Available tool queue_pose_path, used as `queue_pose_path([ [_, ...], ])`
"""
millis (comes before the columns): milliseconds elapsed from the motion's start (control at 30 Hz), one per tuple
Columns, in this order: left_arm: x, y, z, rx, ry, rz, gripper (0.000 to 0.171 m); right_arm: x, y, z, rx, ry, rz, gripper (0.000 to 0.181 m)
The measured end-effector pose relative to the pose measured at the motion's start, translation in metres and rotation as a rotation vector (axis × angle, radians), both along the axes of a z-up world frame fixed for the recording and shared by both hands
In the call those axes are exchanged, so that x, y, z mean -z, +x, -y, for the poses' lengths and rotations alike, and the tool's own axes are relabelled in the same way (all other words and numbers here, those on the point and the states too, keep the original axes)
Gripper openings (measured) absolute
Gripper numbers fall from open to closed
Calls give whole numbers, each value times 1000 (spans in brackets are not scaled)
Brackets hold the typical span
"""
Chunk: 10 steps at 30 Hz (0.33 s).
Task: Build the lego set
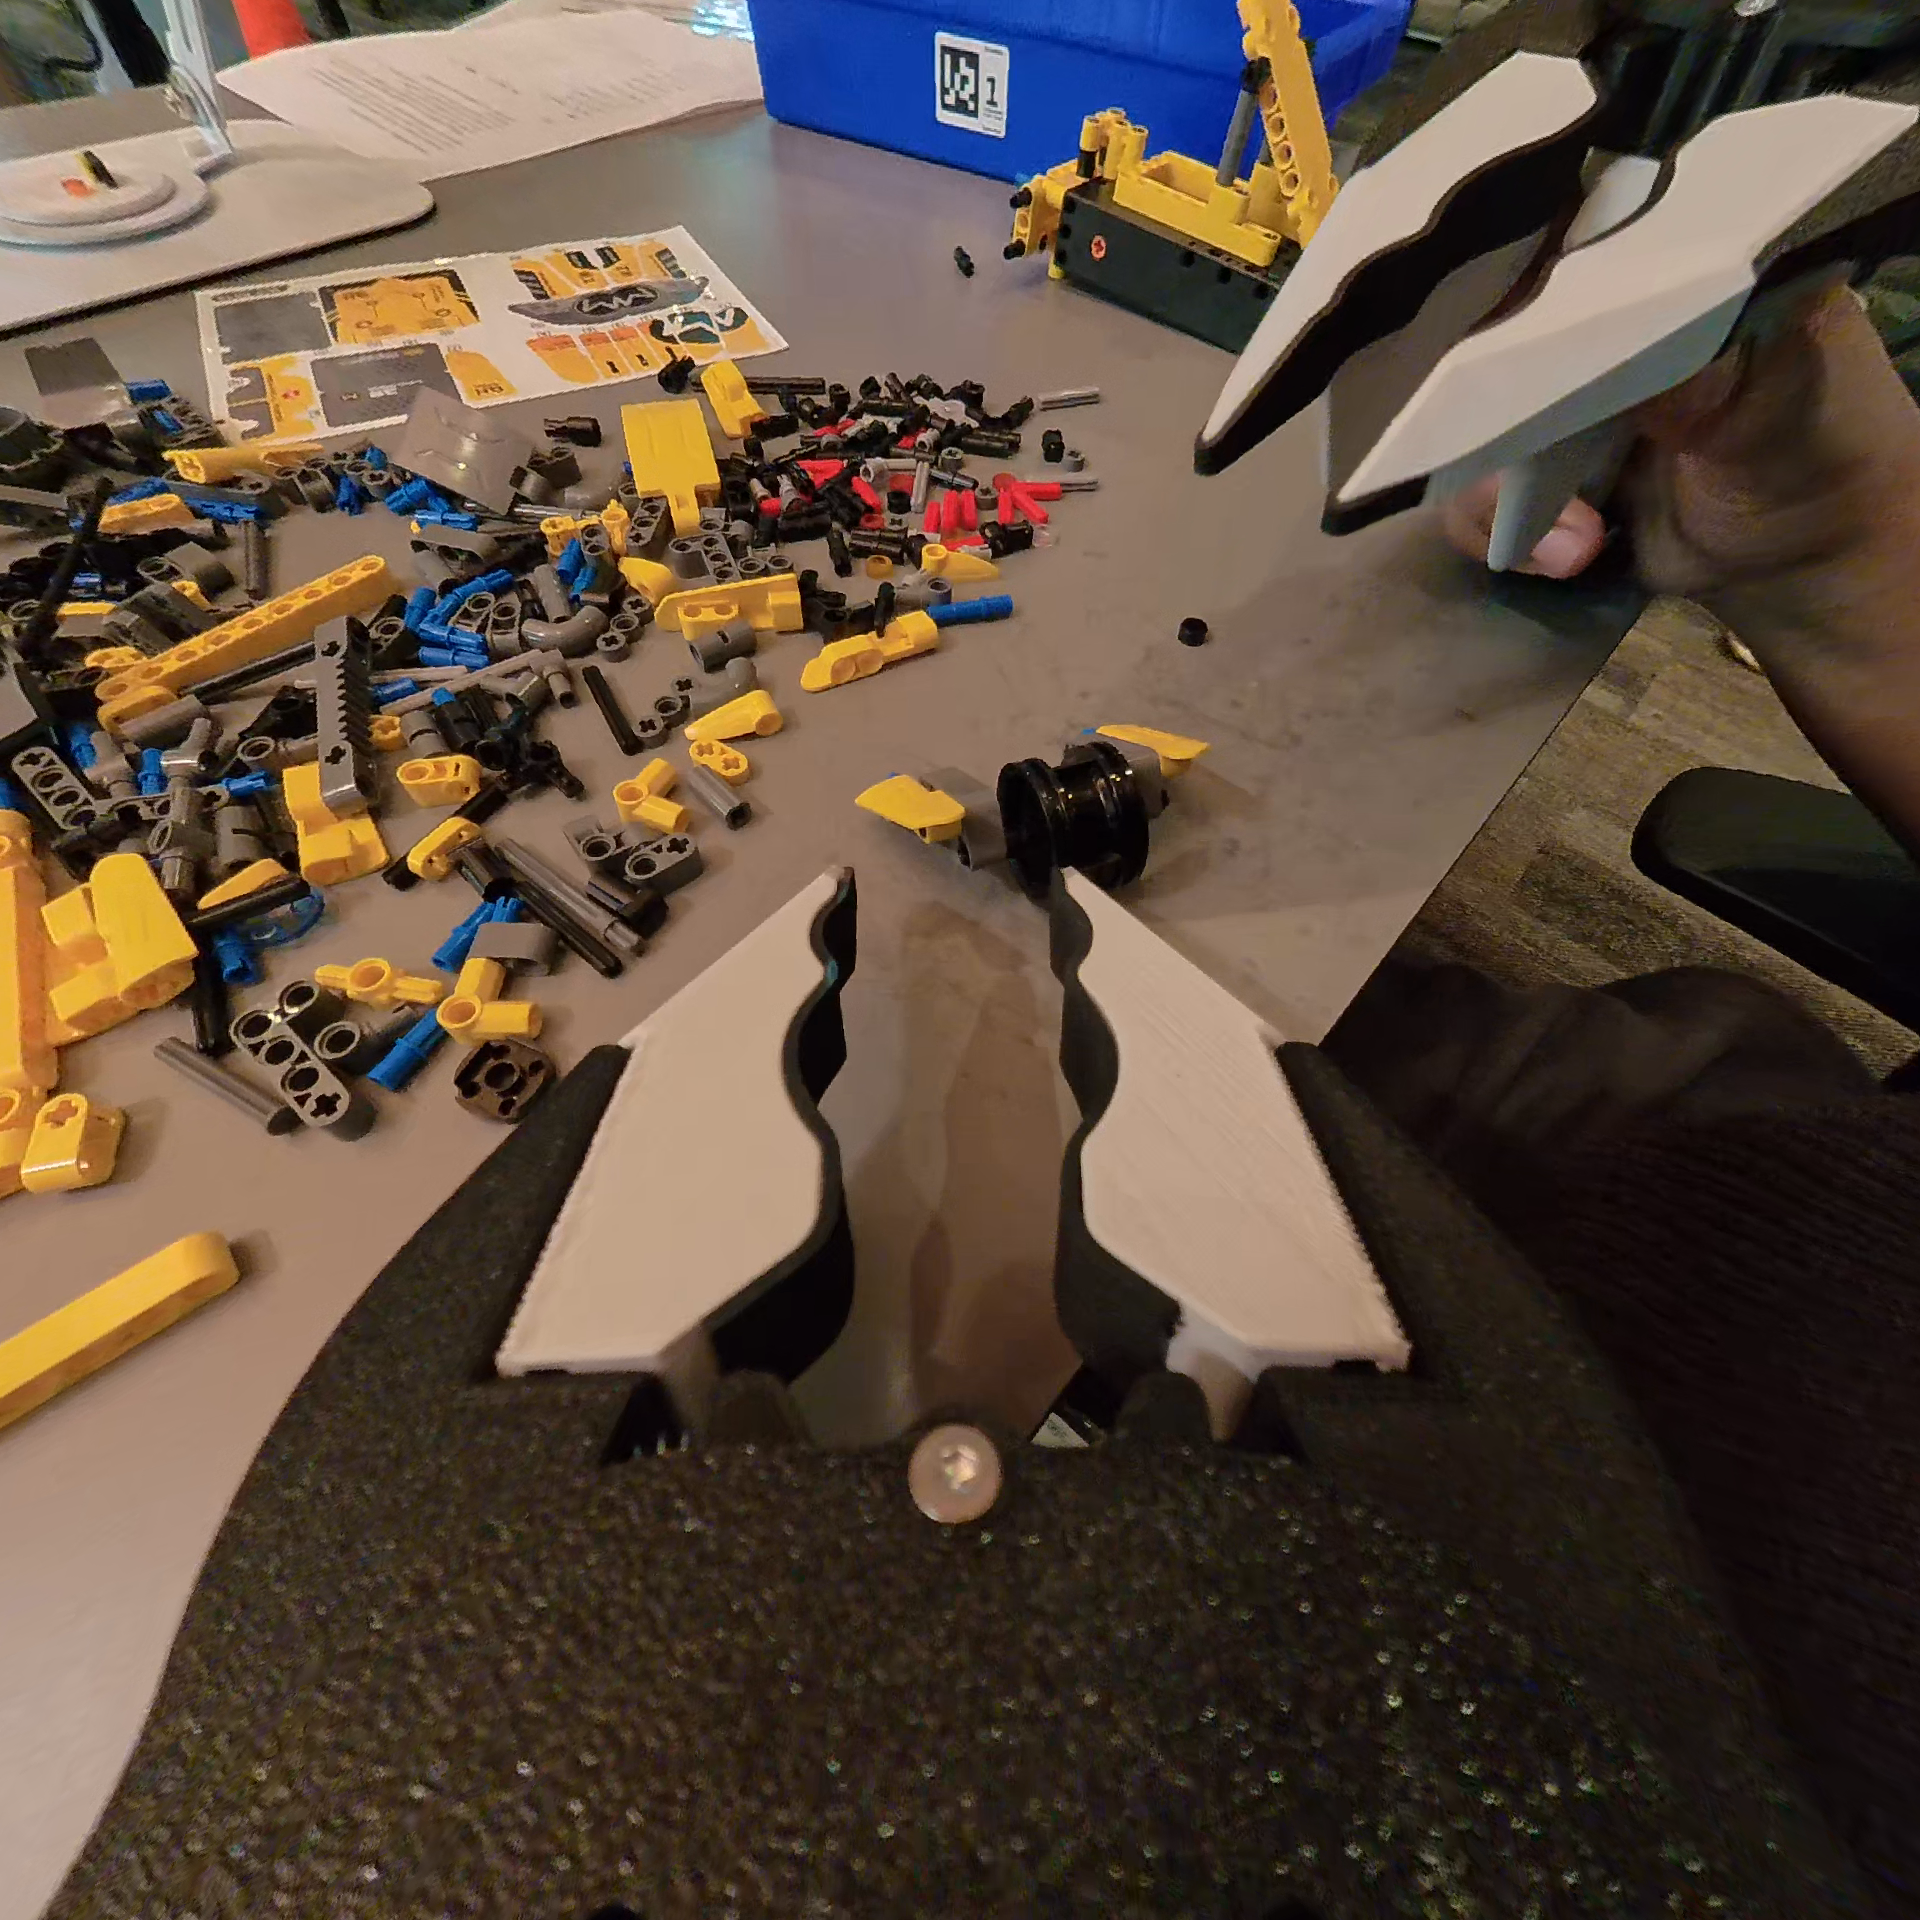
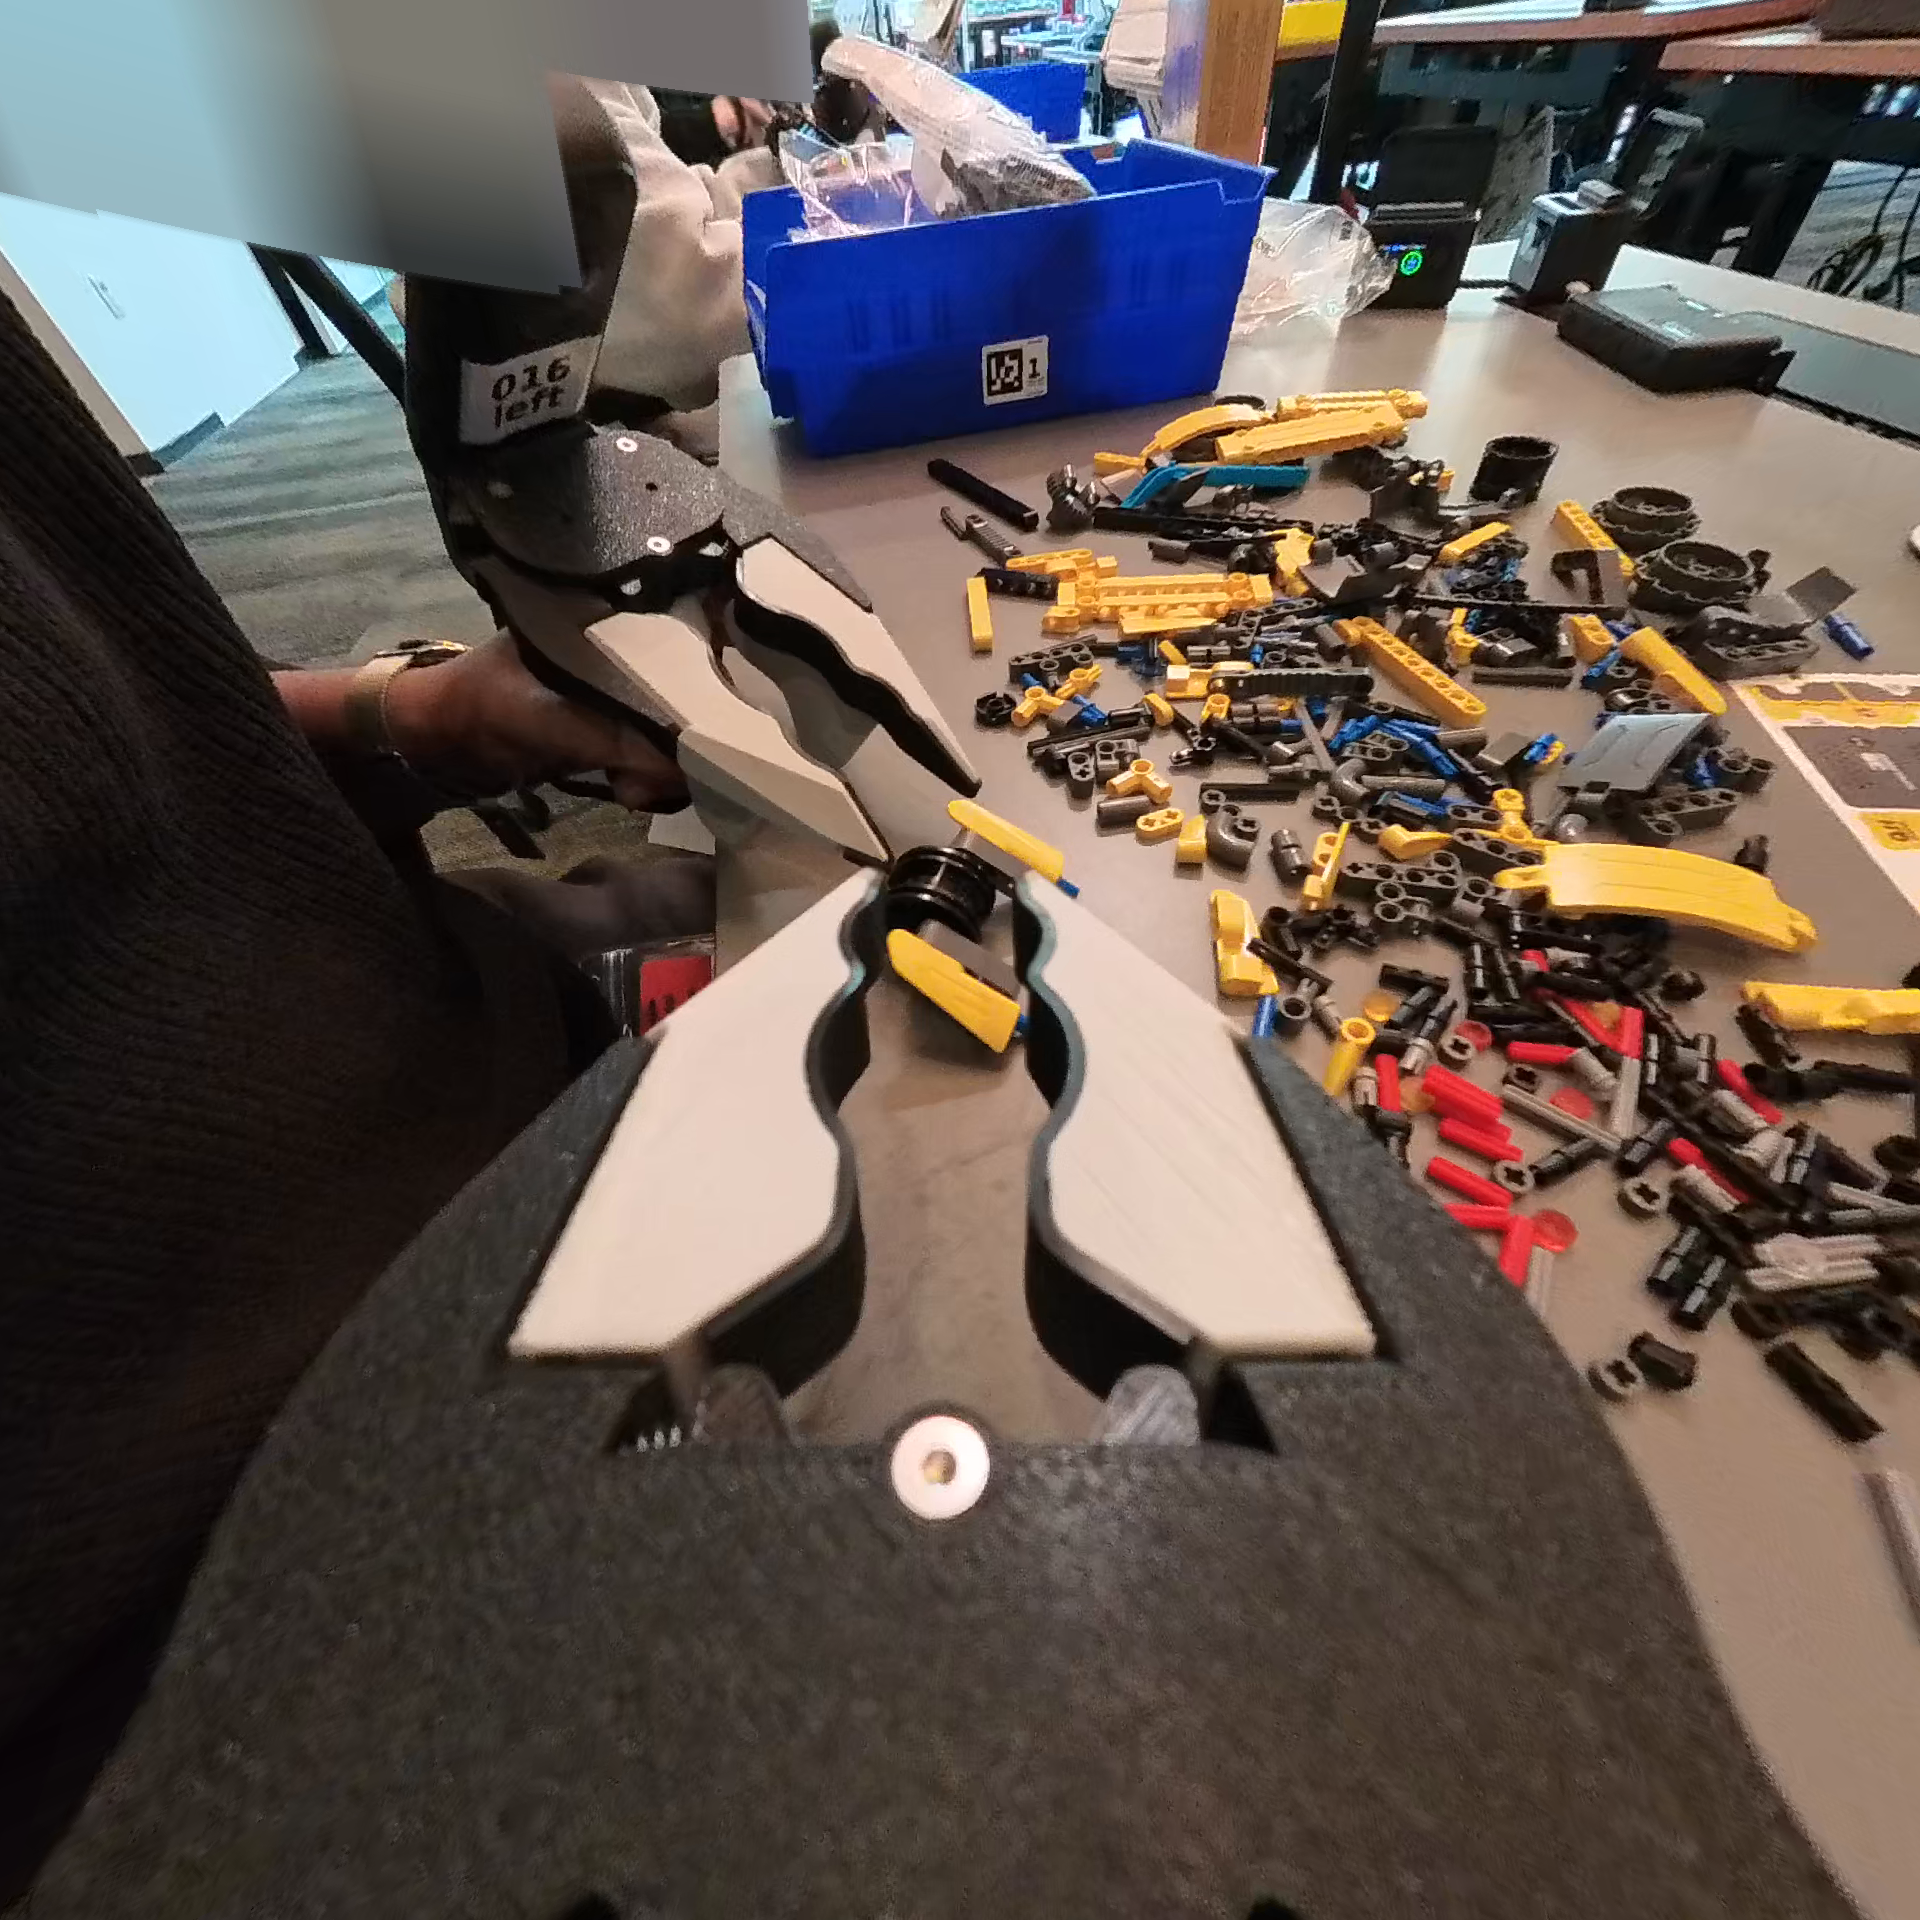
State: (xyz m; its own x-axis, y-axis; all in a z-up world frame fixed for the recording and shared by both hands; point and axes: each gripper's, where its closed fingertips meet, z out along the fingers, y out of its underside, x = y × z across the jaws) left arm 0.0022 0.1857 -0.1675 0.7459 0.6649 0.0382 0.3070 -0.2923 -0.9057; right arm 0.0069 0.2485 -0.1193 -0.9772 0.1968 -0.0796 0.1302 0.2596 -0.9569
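Note:
A small assembly, a black wheel hub with grey and yellow pieces, lies on the grey table near its right edge. My left gripper is open just short of it, with the right fingertip right beside the hub. My right gripper is open and empty, held in the air above and beyond the assembly. In the right wrist view the assembly shows between the tips of my right gripper, lying on the table below them. The left gripper points at it from the left.
A wide pile of loose yellow, black, blue, grey and red building parts covers the table to the left. A part-built yellow and black model stands before a blue bin. A sticker sheet lies nearby. The table edge runs close on the right. Spacing between my two grippers at the tips: around 9 cm.

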Motion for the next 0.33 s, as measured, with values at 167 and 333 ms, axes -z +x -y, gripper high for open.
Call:
queue_pose_path([
  [167, 0, 0, 0, -1, -6, -7, 37, 7, 1, 3, 4, 53, -30, 20],
  [333, 0, 0, 0, -1, -9, -11, 37, 25, 3, 10, 13, 189, -99, 19],
])
